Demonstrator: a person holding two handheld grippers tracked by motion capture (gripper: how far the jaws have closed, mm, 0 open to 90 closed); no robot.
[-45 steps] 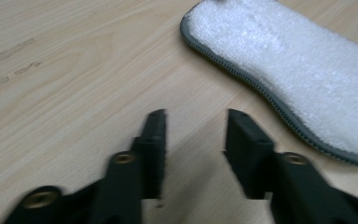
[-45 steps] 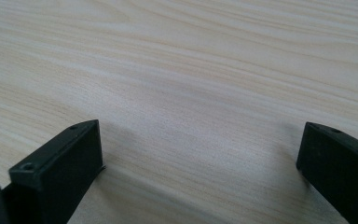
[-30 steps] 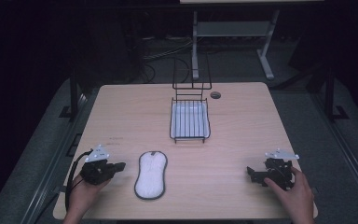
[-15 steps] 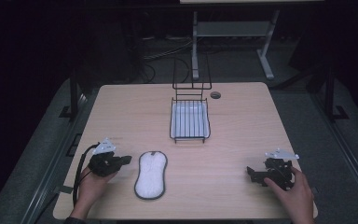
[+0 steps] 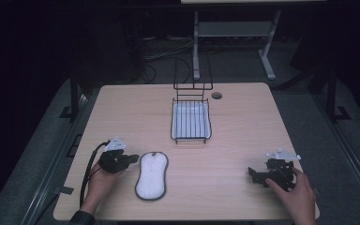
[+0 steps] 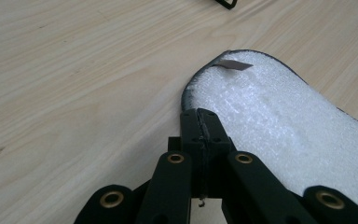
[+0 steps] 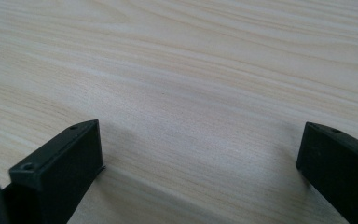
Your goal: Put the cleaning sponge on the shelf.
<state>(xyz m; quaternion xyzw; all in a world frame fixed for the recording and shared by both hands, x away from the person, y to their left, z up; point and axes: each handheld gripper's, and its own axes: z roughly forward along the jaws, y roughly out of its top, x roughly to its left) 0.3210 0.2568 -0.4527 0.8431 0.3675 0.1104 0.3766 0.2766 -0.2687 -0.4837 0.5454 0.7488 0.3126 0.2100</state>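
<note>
A white fluffy oval pad (image 5: 151, 175) with a dark edge lies flat at the front left of the wooden table (image 5: 243, 117). My left gripper (image 5: 133, 159) sits just left of the pad's far end with its tip at the rim. In the left gripper view its jaws (image 6: 200, 116) are pressed together, nothing visible between them, next to the pad (image 6: 279, 116) and below its small grey tag (image 6: 233, 64). My right gripper (image 5: 253, 174) rests at the front right, held by a hand. It stands open (image 7: 200, 140) over bare wood, fingers (image 7: 60, 163) wide apart.
A black wire rack (image 5: 191, 121) with a white tray in it stands at the table's middle back. A small round hole (image 5: 216, 95) lies to the right of the rack near the far edge. A metal stand (image 5: 197, 28) rises behind the table.
My left gripper has moved right and slightly lower, from well left of the pad to its rim. The right gripper has stayed in place.
</note>
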